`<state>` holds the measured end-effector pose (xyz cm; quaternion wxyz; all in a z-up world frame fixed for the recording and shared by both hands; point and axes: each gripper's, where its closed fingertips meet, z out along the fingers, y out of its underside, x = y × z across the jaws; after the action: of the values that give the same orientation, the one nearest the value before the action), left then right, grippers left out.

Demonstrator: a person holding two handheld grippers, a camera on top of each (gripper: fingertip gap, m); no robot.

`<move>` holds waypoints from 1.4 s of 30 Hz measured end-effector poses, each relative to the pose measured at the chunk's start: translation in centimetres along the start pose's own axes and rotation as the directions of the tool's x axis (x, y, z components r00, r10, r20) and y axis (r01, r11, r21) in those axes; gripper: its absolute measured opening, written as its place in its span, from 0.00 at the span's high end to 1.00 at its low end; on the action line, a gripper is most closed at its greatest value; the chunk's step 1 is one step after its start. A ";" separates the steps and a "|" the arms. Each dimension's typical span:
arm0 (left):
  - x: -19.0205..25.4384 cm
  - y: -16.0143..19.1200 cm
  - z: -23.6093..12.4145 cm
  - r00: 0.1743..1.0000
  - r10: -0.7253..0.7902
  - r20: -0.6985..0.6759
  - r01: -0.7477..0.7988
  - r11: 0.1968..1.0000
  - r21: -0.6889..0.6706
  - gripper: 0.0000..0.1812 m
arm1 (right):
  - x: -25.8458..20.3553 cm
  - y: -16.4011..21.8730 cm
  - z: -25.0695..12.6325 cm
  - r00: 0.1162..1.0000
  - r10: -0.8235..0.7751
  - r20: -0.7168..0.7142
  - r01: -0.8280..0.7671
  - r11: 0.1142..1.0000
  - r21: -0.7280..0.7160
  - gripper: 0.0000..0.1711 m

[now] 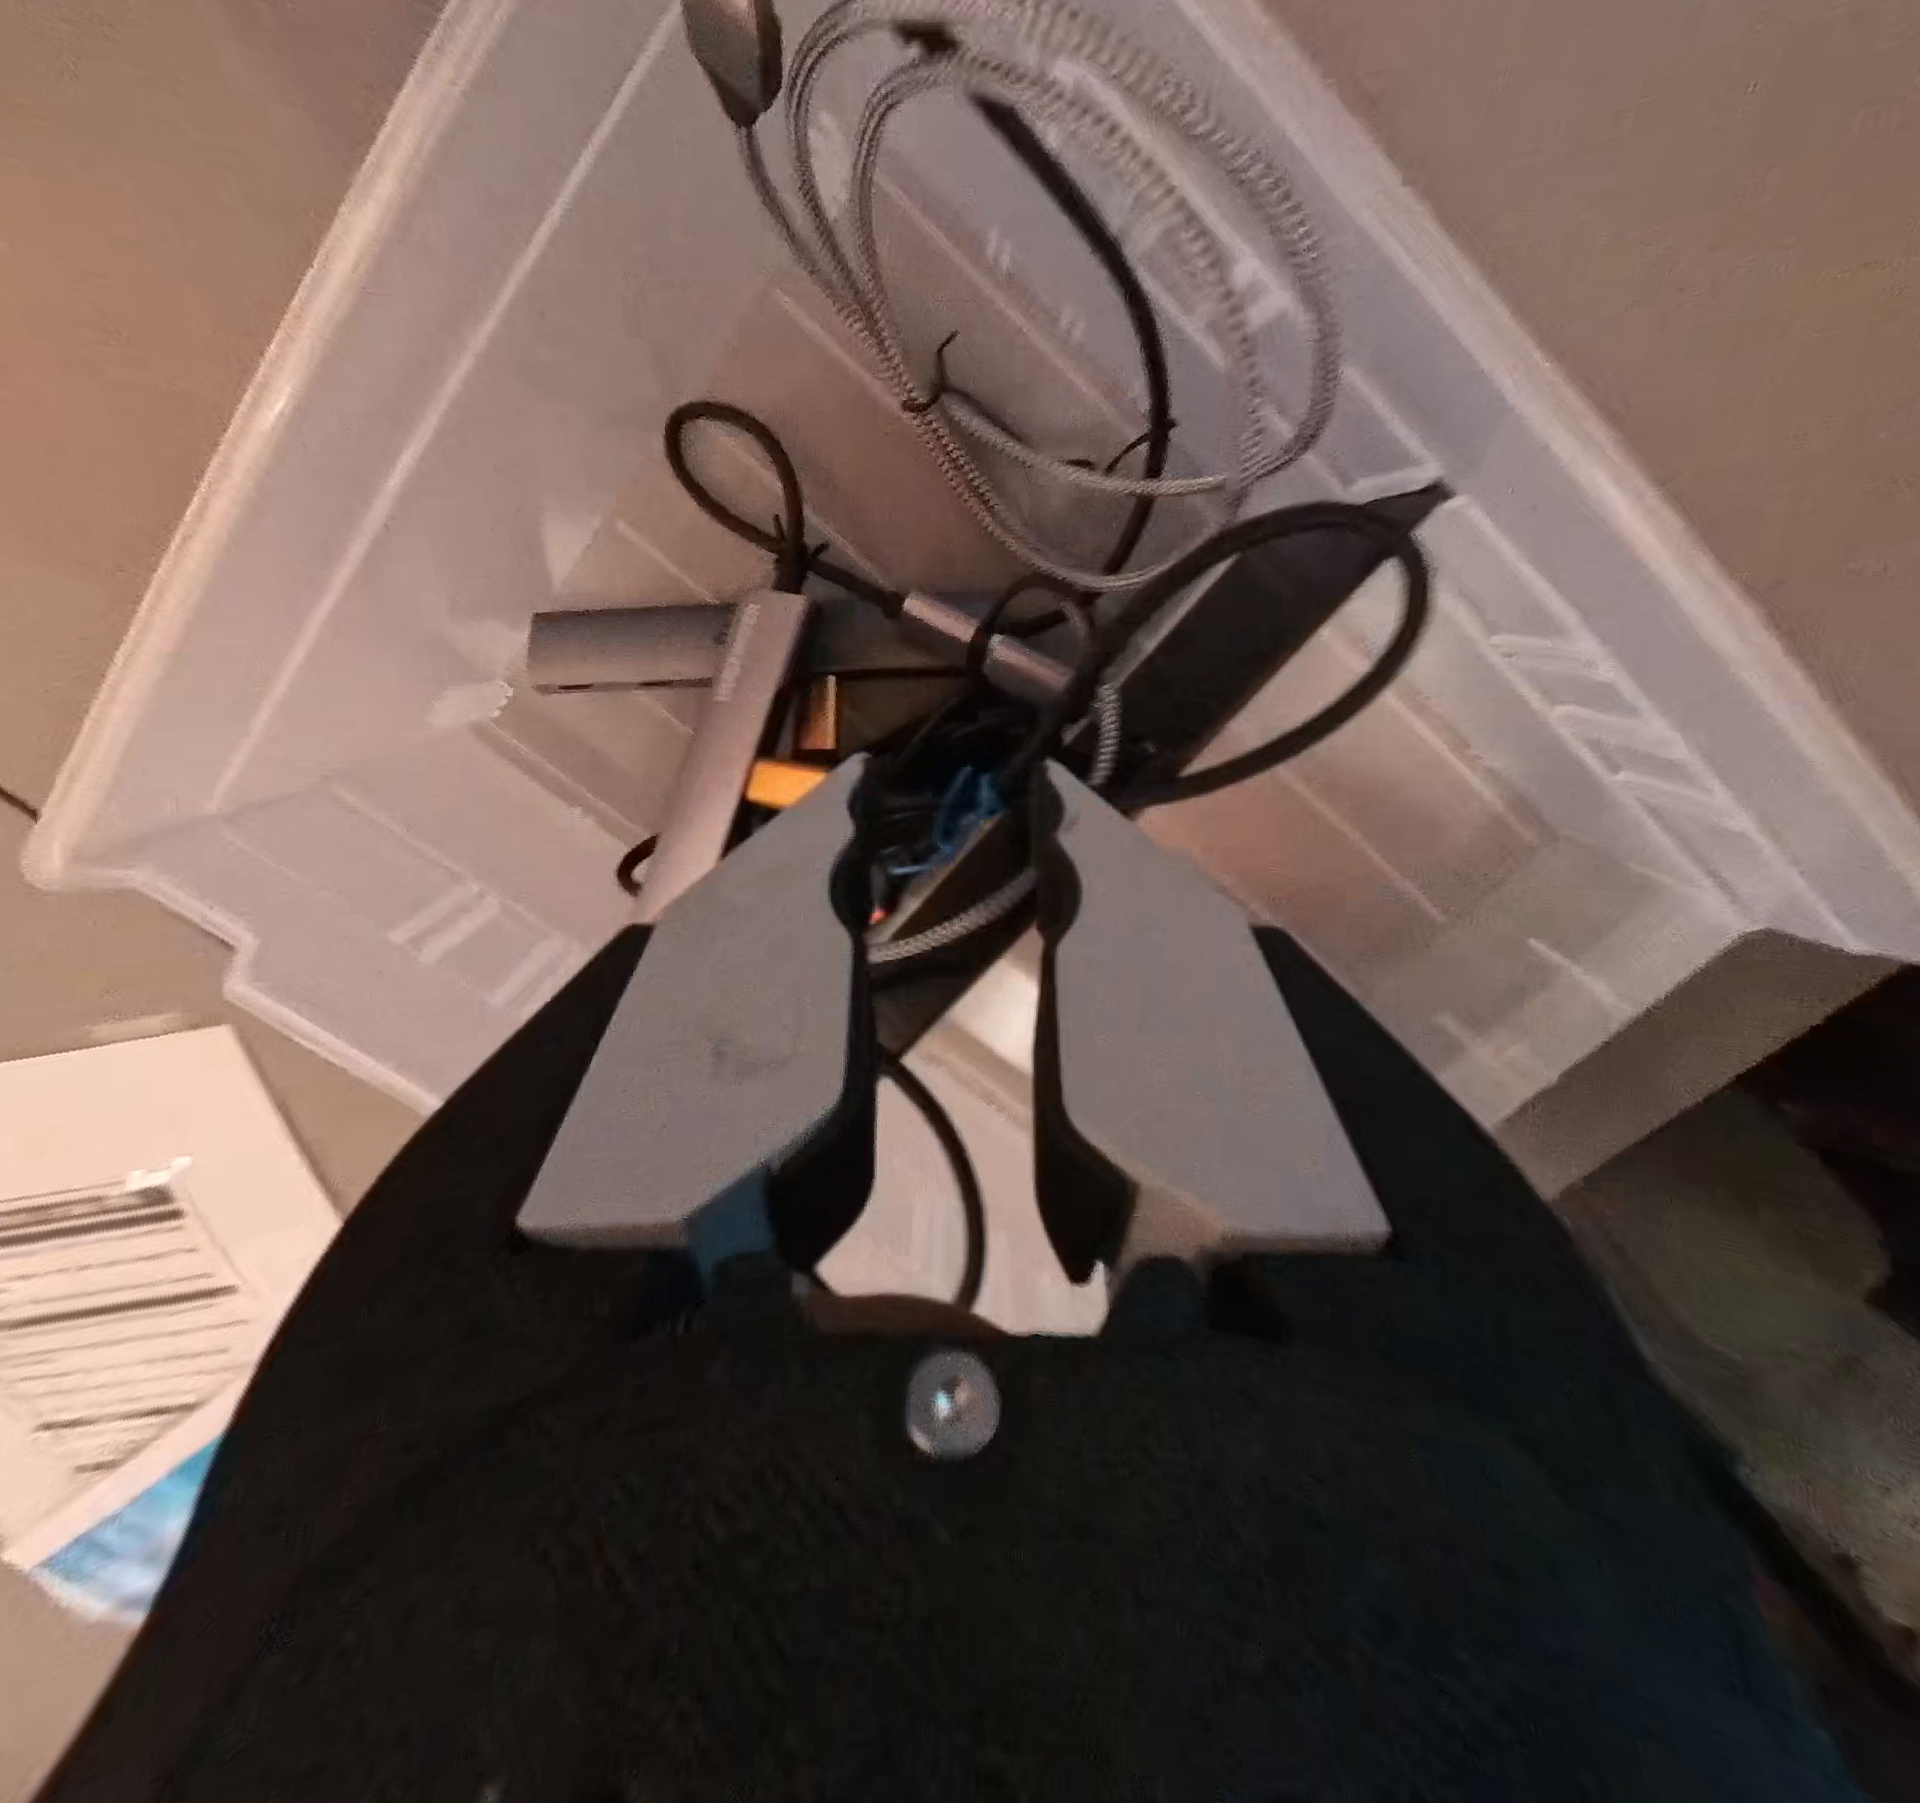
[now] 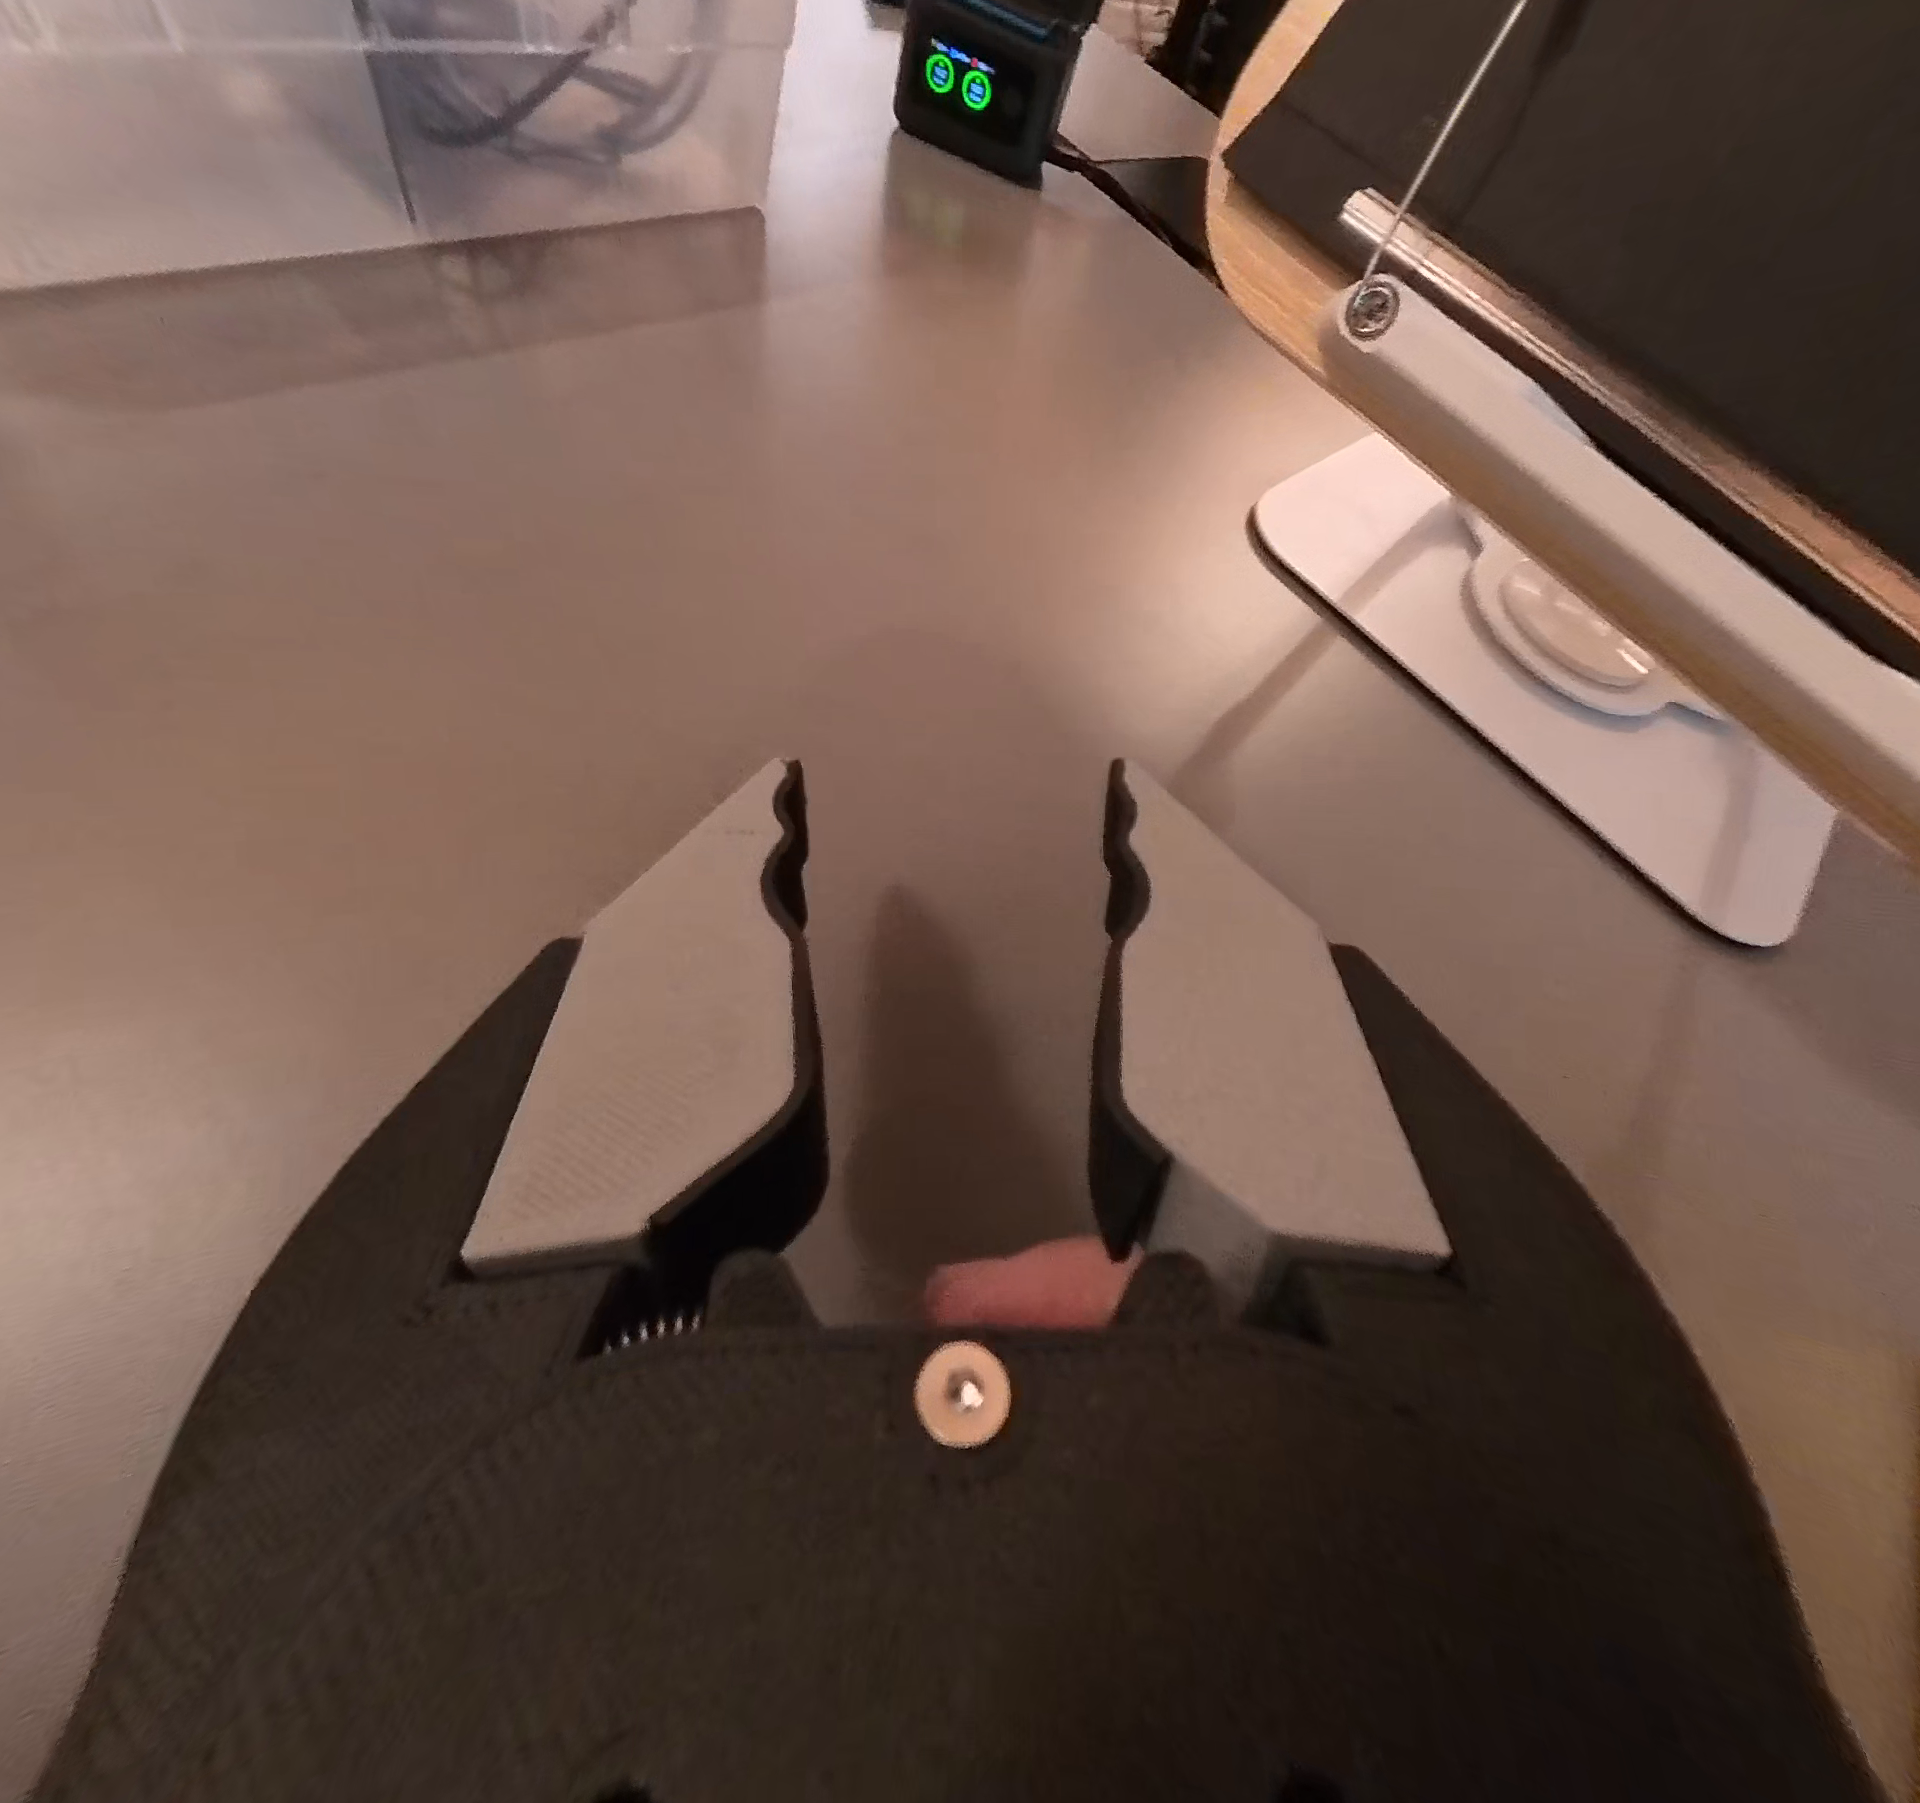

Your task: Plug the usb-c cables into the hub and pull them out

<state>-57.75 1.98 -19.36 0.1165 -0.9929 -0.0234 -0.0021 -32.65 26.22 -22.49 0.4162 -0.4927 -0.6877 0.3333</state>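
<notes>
In the left wrist view I look down into a clear plastic bin [image 1: 343, 548] that holds cables and hubs. My left gripper [image 1: 956, 787] is shut on a black cable bundle [image 1: 935, 818] tied with a blue twist tie; a loop of it hangs between the fingers. A grey hub [image 1: 623, 652] lies to the left of the fingertips. A second grey hub [image 1: 727, 18] with a coiled braided grey cable [image 1: 1101, 226] lies at the far end. A dark flat hub [image 1: 1257, 631] lies on the right. My right gripper [image 2: 951, 797] is open and empty over the bare table.
The bin's wall [image 2: 364, 39] shows at the right wrist view's upper left. A small black device with a green-lit screen [image 2: 977, 86] stands behind it. A white stand base [image 2: 1538, 693] and a wood-edged dark panel [image 2: 1662, 143] fill the right. A white printed box [image 1: 104, 1286] lies beside the bin.
</notes>
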 end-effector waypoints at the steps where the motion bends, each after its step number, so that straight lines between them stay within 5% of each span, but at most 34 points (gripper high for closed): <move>1: -0.2 0.3 0.4 1.000 0.010 -0.016 -0.011 0.999 -0.032 0.85 | 0.2 0.1 0.0 1.000 -0.015 -0.018 0.014 1.000 -0.006 0.68; 4: 0.8 0.4 1.2 0.990 -0.003 -0.142 -0.003 0.999 -0.042 0.94 | 1.4 0.7 -0.1 0.994 -0.061 -0.092 0.058 0.998 -0.032 0.68; 12: 1.3 -0.2 1.0 0.973 -0.011 -0.232 0.028 0.997 0.070 0.89 | 3.5 1.4 -0.9 0.988 -0.012 -0.157 0.006 0.999 -0.036 0.68; 18: -0.4 -1.6 -0.1 0.991 0.102 -0.086 -0.086 0.981 0.176 0.99 | 3.3 1.5 -0.8 0.989 -0.017 -0.147 0.011 0.999 -0.041 0.68; 25: -4.6 -3.7 -5.5 0.985 0.004 0.175 -0.084 0.888 0.452 0.99 | 3.2 1.6 -0.7 0.993 0.000 -0.120 -0.006 0.999 -0.046 0.69; 32: -5.2 -6.0 -14.4 0.921 -0.267 0.282 -0.045 0.647 0.761 1.00 | 3.2 1.5 -0.7 0.993 0.008 -0.121 -0.013 0.999 -0.043 0.68; 36: -1.5 -8.4 -20.5 0.906 -0.303 0.294 -0.093 0.536 0.839 1.00 | 2.8 1.2 -0.7 0.996 0.002 -0.092 -0.005 1.000 -0.027 0.63; 42: 9.3 -14.0 -27.0 0.934 -0.148 0.325 -0.241 0.411 0.879 0.99 | 2.3 0.6 -0.9 0.999 0.038 -0.024 -0.038 0.999 0.020 0.60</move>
<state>-49.11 9.72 10.24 0.6297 -0.7526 -0.0131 0.1924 -31.96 28.68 -22.07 0.4229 -0.5057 -0.6698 0.3417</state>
